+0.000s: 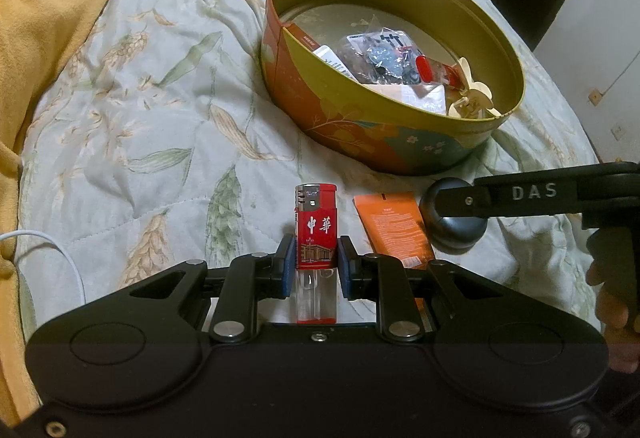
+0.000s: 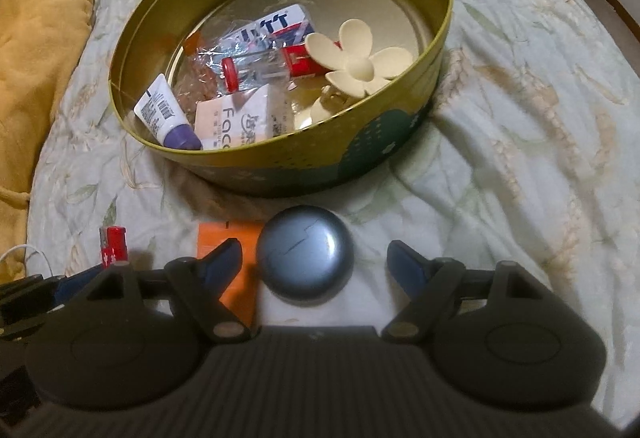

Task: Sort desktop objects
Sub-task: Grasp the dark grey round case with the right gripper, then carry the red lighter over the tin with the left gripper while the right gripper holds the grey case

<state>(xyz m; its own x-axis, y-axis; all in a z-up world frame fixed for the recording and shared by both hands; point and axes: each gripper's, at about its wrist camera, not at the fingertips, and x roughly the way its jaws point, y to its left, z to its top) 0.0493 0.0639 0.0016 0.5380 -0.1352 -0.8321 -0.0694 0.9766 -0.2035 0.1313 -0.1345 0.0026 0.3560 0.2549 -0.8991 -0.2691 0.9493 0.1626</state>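
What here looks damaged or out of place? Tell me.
The round grey case has a thin jagged line across its lid, possibly a crack or a scratch; I cannot tell which. It and the orange packet lie on the quilt outside the tin, unsorted. Nothing is spilled.

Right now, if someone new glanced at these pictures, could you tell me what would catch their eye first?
Probably the red lighter, clamped upright in the left gripper in the foreground. Behind it on the floral quilt sits the round tin, holding a cream flower-shaped clip and small packets. The right gripper hangs open around a dark round case near the tin.
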